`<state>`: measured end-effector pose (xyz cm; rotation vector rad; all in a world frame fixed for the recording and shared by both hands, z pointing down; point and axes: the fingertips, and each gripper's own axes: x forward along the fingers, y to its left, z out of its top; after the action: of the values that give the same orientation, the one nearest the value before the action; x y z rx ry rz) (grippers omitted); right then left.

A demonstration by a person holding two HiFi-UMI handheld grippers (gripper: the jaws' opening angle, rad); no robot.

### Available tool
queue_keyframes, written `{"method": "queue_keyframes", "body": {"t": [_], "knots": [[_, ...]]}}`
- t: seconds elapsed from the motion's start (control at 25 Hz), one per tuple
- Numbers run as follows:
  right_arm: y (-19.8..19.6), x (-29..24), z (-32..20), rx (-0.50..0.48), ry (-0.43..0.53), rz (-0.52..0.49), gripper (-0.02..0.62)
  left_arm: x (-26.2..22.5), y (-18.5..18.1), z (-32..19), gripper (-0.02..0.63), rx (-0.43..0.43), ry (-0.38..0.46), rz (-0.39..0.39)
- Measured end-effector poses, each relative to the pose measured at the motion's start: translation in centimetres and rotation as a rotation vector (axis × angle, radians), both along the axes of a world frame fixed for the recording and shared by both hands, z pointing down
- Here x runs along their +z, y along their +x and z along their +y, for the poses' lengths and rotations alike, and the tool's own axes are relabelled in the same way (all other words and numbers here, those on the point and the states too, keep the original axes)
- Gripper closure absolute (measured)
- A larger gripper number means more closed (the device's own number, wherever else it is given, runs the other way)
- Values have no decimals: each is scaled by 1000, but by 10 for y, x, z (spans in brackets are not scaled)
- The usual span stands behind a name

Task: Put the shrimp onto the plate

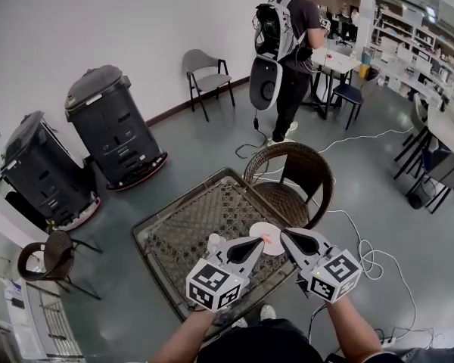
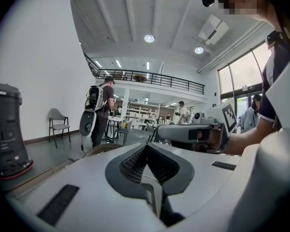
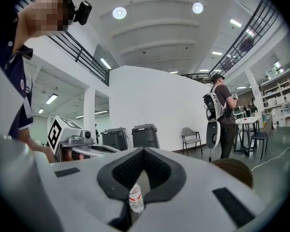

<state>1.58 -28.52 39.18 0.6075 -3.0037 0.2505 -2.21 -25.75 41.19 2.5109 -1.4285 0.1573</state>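
Left claw (image 1: 257, 243) shut, right claw (image 1: 286, 235) shut, both held level over plate (image 1: 272, 249)

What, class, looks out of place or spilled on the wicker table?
Nothing stands out. The white plate lies flat on the wicker table with a small pink piece, probably the shrimp, on it. The left gripper and right gripper hover above, shut and empty.

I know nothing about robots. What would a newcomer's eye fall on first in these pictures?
Low in the head view, a person holds out two pale tools with black-and-white marker cubes. The left claw and right claw, both shut and empty, point at a white plate bearing a small pink thing on a wicker table. Beyond, a person with a backpack stands, and two black machines sit by the left wall.
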Motion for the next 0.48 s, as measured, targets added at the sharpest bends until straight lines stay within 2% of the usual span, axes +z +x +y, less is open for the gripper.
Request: {"method": "queue_keyframes", "body": {"t": [0.48], "knots": [[2,4,-4,18,-13,2,591,1,2,-3,598,-1,3,-4]]}}
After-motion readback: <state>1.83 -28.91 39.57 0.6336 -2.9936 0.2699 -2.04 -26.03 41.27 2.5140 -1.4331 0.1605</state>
